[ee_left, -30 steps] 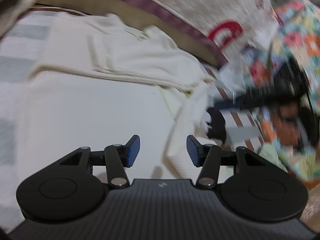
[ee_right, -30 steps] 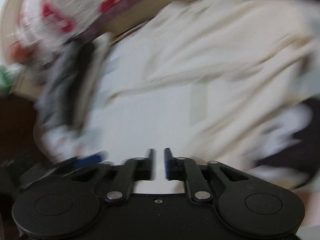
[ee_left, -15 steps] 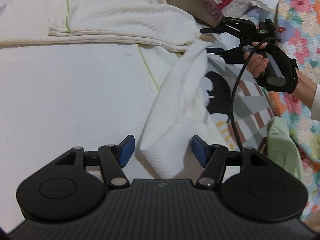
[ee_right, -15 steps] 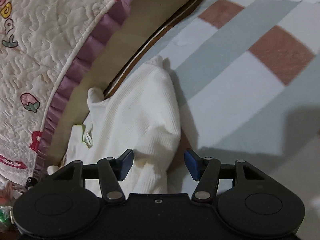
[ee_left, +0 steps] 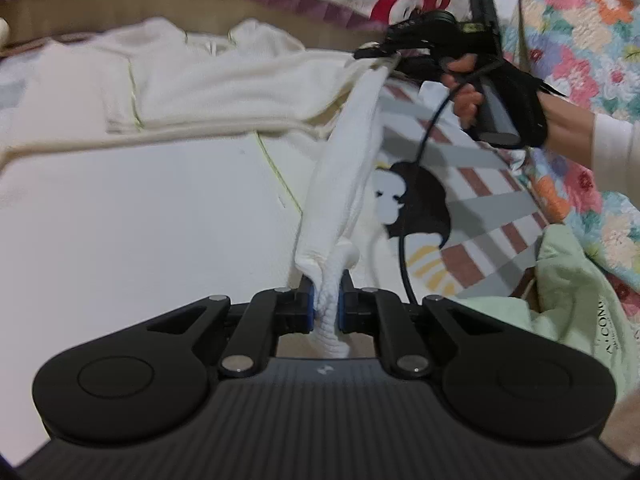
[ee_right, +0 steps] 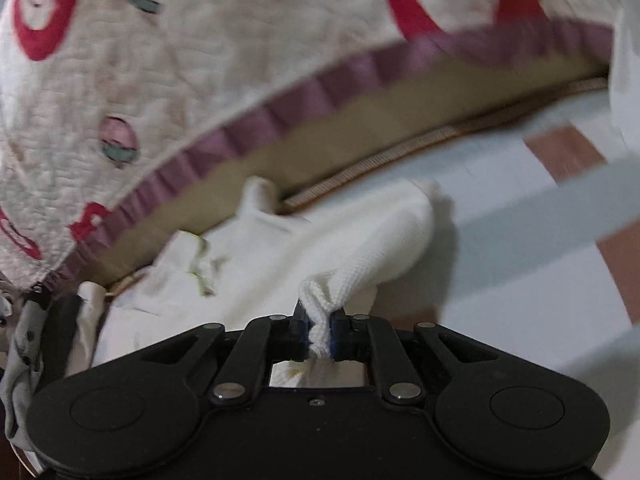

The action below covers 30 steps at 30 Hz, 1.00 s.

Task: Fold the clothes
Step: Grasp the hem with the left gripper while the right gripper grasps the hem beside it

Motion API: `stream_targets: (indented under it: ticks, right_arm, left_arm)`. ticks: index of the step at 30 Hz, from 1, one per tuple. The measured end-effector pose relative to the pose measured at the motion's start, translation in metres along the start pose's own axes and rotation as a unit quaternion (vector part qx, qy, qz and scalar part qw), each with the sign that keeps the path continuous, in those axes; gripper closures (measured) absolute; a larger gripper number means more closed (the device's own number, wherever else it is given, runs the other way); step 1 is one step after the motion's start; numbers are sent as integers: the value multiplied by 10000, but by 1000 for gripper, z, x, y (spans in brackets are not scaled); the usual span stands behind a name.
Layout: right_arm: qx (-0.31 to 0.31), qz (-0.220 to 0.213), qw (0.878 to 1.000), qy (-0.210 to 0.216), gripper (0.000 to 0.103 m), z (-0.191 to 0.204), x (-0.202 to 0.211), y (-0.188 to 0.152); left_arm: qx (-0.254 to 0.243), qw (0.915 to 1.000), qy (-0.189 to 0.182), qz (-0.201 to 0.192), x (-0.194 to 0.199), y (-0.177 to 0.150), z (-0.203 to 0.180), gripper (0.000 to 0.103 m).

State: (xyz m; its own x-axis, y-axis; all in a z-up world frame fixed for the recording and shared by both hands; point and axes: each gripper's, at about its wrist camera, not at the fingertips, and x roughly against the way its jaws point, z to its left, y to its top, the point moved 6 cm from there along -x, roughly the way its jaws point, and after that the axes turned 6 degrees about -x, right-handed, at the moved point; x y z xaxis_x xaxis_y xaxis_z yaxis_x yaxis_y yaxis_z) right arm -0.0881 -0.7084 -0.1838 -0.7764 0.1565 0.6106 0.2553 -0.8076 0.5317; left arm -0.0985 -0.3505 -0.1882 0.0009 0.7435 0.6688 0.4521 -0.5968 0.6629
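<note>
- White waffle-knit garment [ee_left: 168, 92], with thin yellow-green stitching, lies spread on the pale sheet; one long sleeve of it [ee_left: 344, 184] is drawn out taut between our two tools.
- We see the left gripper [ee_left: 326, 312] clamped on the sleeve's cuff end, blue pads pressing bunched cloth; its jaws have just been closing onto it.
- We see the right gripper [ee_right: 319, 334] pinching a fold at the shoulder end of that sleeve, its jaws likewise just closed on the fabric.
- In the left view, a gloved hand [ee_left: 500, 96] holds the right tool, its black cable [ee_left: 404, 240] hanging down.
- Under the sleeve lies a striped sheet with a black cartoon figure [ee_left: 420, 208].
- Nearby sit a pale green cloth [ee_left: 568, 292], a floral quilt [ee_left: 580, 12] and a cream quilted cover with purple frill [ee_right: 160, 80].
</note>
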Motion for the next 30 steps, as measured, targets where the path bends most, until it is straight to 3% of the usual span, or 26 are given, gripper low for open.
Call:
stream_targets:
  ticks: [4,9,15,19,23,26,28,29,30]
  right_arm:
    - [442,47,9983,367,92,65,-1,4]
    - [1135,424,9869,1063,92,170,-21,-13]
    - [1999,1107,9652,1273,92,277,-88,-83]
    - [2140,1348,9604,1166,92,297,-126,-115]
    - [2072,1341,9623,1145,92,308,-142,-121]
    - [2125,1257,9623,1145,90,318,-153,-123]
    - [1967,1484,9613,1236,76,317,-164,-127]
    - [1816,1560,9628,1253,64,314,-166,-130]
    - [1651,1625,9646,1263,63,311,-167,-132]
  left_arm:
    - [215,9992,186,-290,50,-3,0,94]
    - [566,9925,765,-762,127,-24,7,95]
    - [1001,9855,1356,-178,137,-70,25,97]
    - [1103,9822,1506,-206,141,-74,33,98]
    - [1334,9784,1566,-227,153,-77,42,98]
    - [1653,9705,1755,19,153,-89,58,99]
    - [1874,9631,1918,225,151,-98,68,99]
    - [1956,9613,1922,255,152,-101,71,99]
    - [2034,9600,1907,267,153,-104,72,99]
